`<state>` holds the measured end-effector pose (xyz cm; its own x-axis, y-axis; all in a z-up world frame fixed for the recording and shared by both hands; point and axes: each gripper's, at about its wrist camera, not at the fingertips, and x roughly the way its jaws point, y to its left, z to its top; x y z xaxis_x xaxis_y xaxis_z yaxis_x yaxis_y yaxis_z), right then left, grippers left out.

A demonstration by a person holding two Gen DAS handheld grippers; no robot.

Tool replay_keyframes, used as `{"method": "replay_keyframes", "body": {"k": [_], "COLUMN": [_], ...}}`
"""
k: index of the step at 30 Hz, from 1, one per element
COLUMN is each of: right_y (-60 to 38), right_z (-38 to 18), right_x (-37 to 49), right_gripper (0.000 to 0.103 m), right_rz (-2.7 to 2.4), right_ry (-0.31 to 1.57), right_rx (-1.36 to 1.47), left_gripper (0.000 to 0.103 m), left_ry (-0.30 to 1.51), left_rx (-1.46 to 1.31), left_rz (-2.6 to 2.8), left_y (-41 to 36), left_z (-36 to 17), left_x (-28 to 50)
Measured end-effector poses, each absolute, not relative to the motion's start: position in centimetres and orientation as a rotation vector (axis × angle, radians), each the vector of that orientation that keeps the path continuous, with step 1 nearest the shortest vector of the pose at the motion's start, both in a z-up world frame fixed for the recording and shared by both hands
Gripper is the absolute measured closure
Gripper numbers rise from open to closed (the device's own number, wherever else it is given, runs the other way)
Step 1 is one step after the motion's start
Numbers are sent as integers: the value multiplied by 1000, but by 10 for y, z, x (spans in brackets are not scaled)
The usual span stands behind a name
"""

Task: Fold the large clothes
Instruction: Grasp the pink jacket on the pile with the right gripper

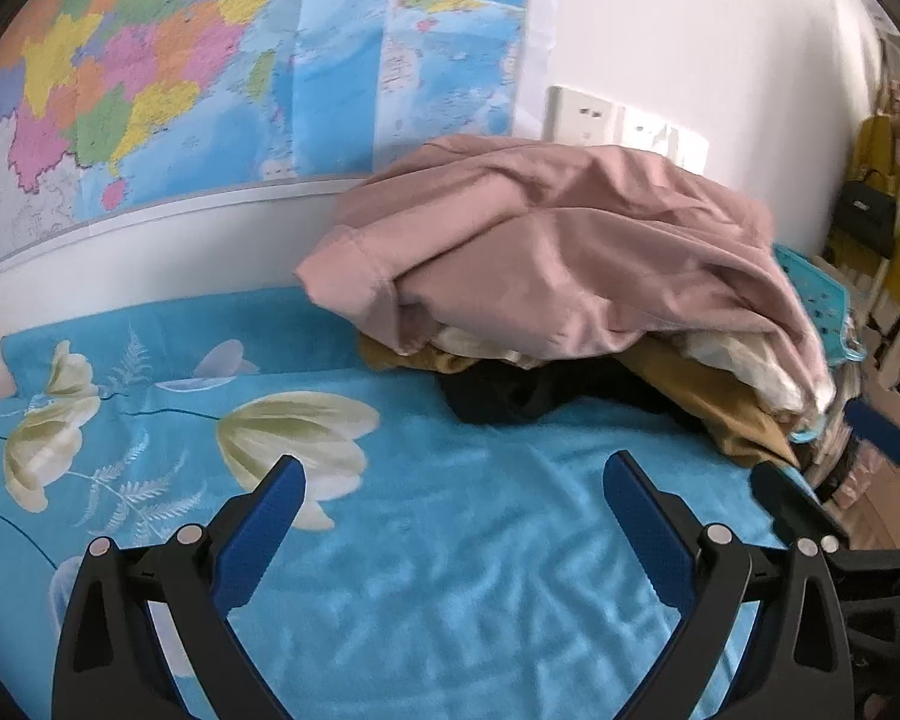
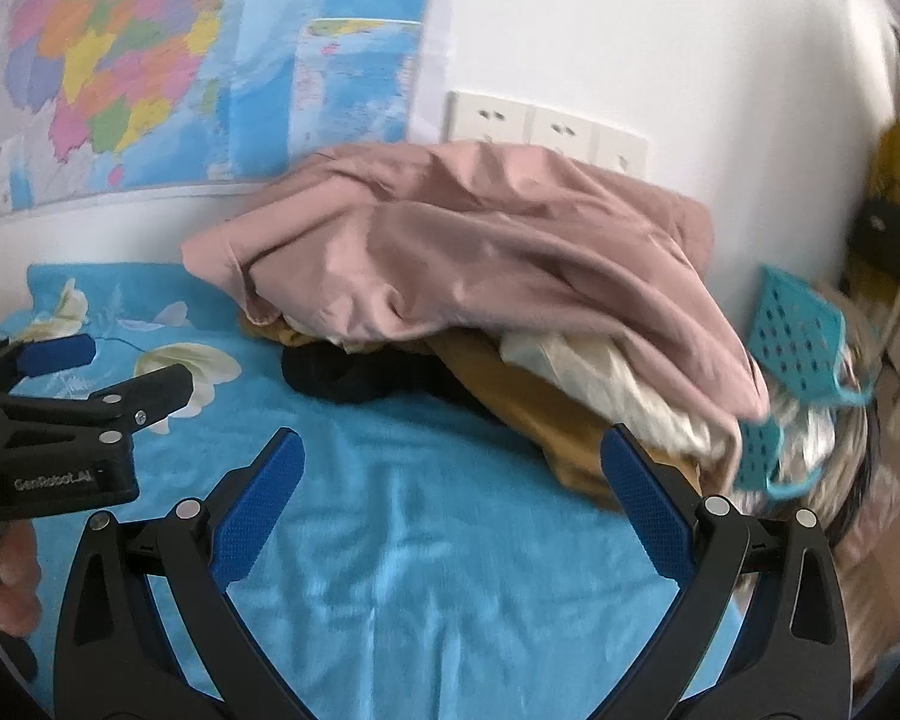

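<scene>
Both grippers are hovering wide open and empty over the blue bedspread [image 1: 450, 540]. The pink garment [image 1: 558, 252] is lying atop the heap against the wall, stretching left to right, ahead of the right gripper [image 2: 450, 468], which looks nearer than the left gripper [image 1: 453, 489].

The pink garment [image 2: 480, 246] covers most of the pile, leaving only edges of a white cloth [image 2: 624, 384], a mustard piece [image 2: 528, 414] and a black one [image 2: 336, 375] showing. At the bed's right edge the turquoise basket [image 2: 798, 330] is blurred, its contents unreadable.
</scene>
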<state>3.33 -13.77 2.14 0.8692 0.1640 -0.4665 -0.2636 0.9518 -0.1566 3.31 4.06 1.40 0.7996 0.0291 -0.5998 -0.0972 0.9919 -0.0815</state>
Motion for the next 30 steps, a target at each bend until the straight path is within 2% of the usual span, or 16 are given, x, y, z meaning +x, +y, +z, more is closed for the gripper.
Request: {"method": "replay_keyframes", "body": {"k": [4,8,17,19,20,21,22,23,25,26,30], "right_y": [-112,-81,-19,-7,0,5,8,10,4,-4,-38], "right_z": [21,11,-23,-30,-34,-35,-36,-34,-21,-9,45], "right_x": [56,90,141,146,149,153,155,158,163,163,157], "right_gripper": [6,16,17,30,40,43,56,77,86,94,93], "right_rz": [268,323,291,297,308,308,298,303,319,344,351], "right_ry": [426,430,348,338,340,340,338,350,366,375,315], "right_rx": [-340,-462,-787,-851,-889,-918,-943,-949,-915,-870,-695], "left_gripper": [6,6,6,6,6,6,6,6,6,6,6], "left_ry": [641,653,682,693,697,700,705,708,708,708,707], "left_rx": [-109,-107,-123,-125,-123,-119,-117,-117,-116,-114,-91], "left_rz": [122,169,234,242,246,253,257,262,267,268,272], "left_y": [58,79,118,124,125,127,129,132,136,138,148], "left_z": [10,5,-4,-7,-8,-9,-10,-11,-12,-12,-14], "left_x": [47,58,71,74,75,76,78,79,79,80,84]}}
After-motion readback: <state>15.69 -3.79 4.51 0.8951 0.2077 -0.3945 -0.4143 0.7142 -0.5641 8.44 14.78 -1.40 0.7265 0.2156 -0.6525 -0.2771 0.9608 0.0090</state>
